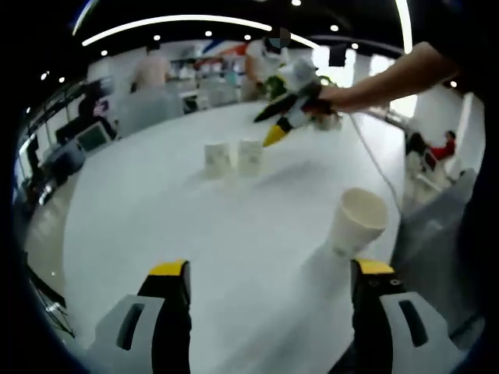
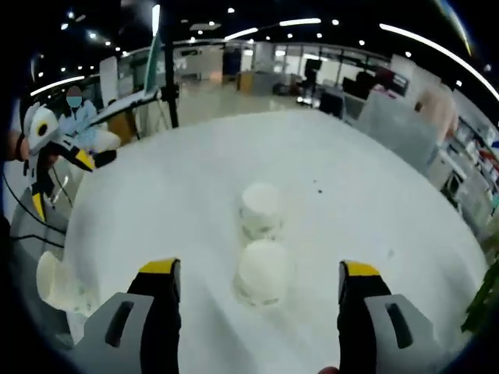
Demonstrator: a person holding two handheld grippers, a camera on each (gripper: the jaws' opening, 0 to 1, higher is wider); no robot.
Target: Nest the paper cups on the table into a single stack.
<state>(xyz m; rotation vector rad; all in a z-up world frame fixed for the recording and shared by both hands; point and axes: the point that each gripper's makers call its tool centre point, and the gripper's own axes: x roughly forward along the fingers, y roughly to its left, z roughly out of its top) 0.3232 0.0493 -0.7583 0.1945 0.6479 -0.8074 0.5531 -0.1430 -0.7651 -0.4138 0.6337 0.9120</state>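
Observation:
Two white paper cups (image 1: 218, 158) (image 1: 250, 156) stand mouth down, side by side, mid-table. From above, the right gripper view has them as a far cup (image 2: 260, 209) and a near cup (image 2: 263, 271). A third cup (image 1: 357, 222) stands mouth up, just beyond my left gripper's right jaw; it is also at the table's left edge (image 2: 58, 284). My left gripper (image 1: 270, 269) is open and empty, seen again at the left (image 2: 61, 181). My right gripper (image 2: 260, 269) is open above the near cup and hovers behind the pair (image 1: 267, 128).
The round white table (image 1: 156, 226) is wide. A thin cable (image 1: 374, 160) runs along its right side. Chairs and seated people ring the far edge, and a plant (image 2: 485, 304) sits off the right rim.

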